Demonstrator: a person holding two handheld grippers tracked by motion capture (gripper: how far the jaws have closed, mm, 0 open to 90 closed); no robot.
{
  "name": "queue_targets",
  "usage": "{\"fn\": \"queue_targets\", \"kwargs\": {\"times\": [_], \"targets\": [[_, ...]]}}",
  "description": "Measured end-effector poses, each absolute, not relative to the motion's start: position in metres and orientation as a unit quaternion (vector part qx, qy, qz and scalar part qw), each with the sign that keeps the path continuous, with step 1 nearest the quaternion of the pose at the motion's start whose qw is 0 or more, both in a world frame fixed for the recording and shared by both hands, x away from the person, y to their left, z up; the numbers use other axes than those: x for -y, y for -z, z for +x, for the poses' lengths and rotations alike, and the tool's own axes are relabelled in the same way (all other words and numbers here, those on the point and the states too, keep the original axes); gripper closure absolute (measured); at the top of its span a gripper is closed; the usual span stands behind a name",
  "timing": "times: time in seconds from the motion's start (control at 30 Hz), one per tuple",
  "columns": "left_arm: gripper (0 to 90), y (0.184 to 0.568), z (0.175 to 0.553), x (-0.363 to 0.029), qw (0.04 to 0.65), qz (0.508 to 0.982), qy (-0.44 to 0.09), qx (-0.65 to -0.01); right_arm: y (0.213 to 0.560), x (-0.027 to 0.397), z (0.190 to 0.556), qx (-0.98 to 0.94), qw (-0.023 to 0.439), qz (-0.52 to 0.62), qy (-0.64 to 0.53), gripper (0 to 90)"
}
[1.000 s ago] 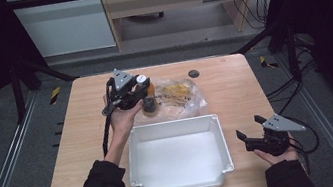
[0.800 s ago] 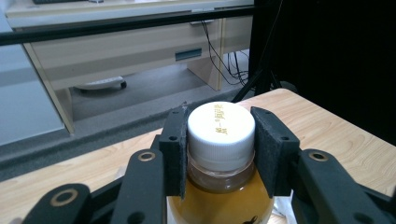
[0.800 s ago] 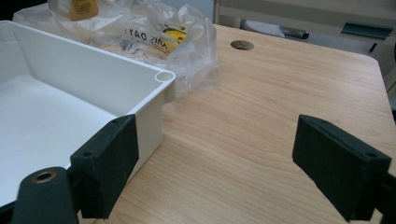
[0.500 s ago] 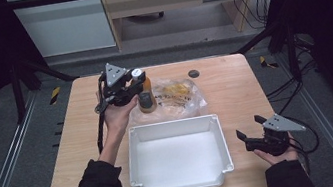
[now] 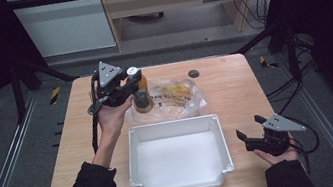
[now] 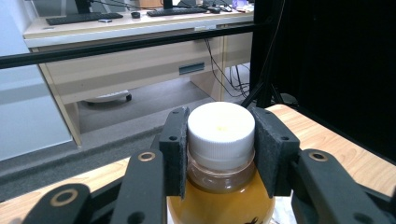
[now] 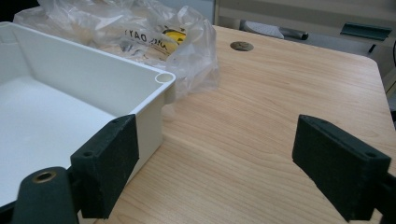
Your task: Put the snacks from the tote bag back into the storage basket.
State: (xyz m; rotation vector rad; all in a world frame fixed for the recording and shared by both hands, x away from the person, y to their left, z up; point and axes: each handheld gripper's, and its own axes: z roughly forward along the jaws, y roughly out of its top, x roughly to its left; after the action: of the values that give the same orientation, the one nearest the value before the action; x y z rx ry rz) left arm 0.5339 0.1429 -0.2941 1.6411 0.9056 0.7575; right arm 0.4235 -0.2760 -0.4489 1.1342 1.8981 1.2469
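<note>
Two black grippers are carried, each topped by a grey three-cornered plate with dark holes. On the left gripper, brass-ringed pivots and small screws are seen in the jaw links, and flat black foam pads are fitted. A black cable trails from it. Black sleeves are worn. The right gripper is built alike.

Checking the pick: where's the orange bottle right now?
High view, left of centre: the orange bottle is clamped at its white cap in the left gripper, beside the plastic bag and beyond the far-left corner of the white bin.
</note>
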Motion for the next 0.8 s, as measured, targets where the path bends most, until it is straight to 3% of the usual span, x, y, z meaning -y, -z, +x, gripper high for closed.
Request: {"fn": "queue_targets", "kwargs": {"times": [0.8], "targets": [[59.0,0.288,0.498,-0.143,0.536,0.698,-0.315,-0.356,0.449,0.276,0.423,-0.714,0.298,0.427,-0.468,14.9]]}}
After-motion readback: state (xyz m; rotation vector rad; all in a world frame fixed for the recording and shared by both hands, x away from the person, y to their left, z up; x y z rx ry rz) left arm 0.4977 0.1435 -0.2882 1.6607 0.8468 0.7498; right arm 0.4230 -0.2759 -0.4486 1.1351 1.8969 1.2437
